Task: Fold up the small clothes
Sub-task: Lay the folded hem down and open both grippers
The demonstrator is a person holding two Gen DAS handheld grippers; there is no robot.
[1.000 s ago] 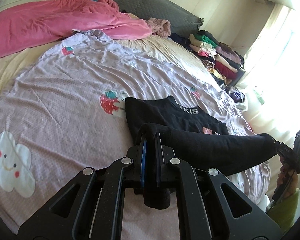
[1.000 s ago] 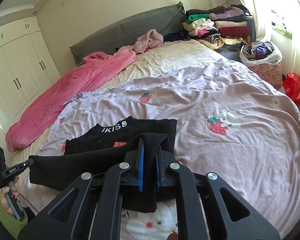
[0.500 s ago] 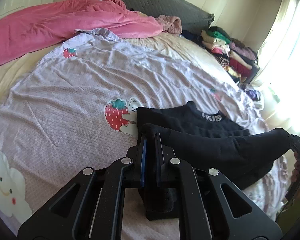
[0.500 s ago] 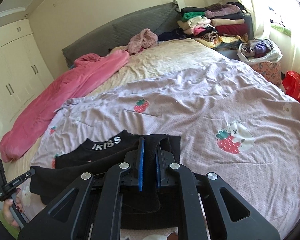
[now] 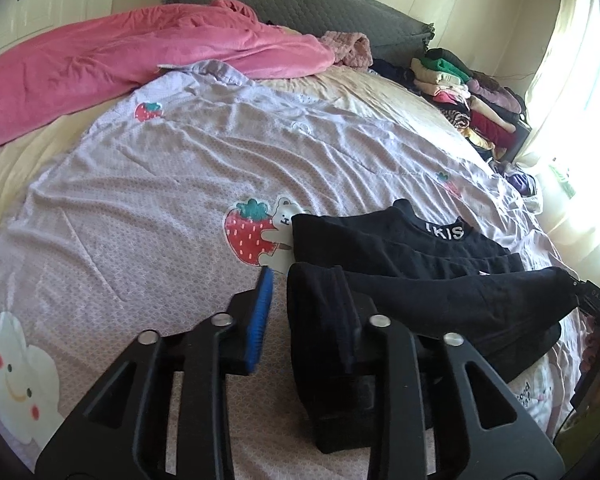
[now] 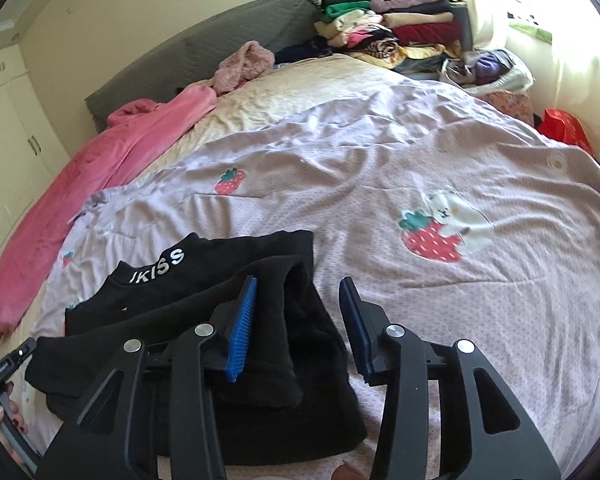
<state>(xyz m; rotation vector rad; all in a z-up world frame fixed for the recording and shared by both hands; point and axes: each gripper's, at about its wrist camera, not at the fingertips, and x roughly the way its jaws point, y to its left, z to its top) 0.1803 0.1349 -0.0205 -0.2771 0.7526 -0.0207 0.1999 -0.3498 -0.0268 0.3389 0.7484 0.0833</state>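
A black top (image 5: 400,240) (image 6: 220,252) with white collar lettering lies on the lilac strawberry-print sheet (image 5: 160,200) (image 6: 380,152), its near part folded over towards the collar. My left gripper (image 5: 300,292) is opening at one end of the fold. The cloth drapes over its right finger, and the blue left pad (image 5: 260,312) stands clear. At the other end my right gripper (image 6: 299,282) is opening too. The fold lies between its fingers, against the left pad (image 6: 242,320) and free of the right one. Each gripper shows at the edge of the other view, (image 5: 592,300) (image 6: 12,364).
A pink blanket (image 5: 140,52) (image 6: 100,168) lies along the far side of the bed by the grey headboard (image 5: 300,12). Stacked folded clothes (image 5: 460,92) (image 6: 380,20) sit in the far corner, with a bag of clothes (image 6: 488,72) and a red bag (image 6: 564,128) beside the bed.
Both grippers came down towards the bed with the fold of the black top. Their jaws were shut on it and now stand apart.
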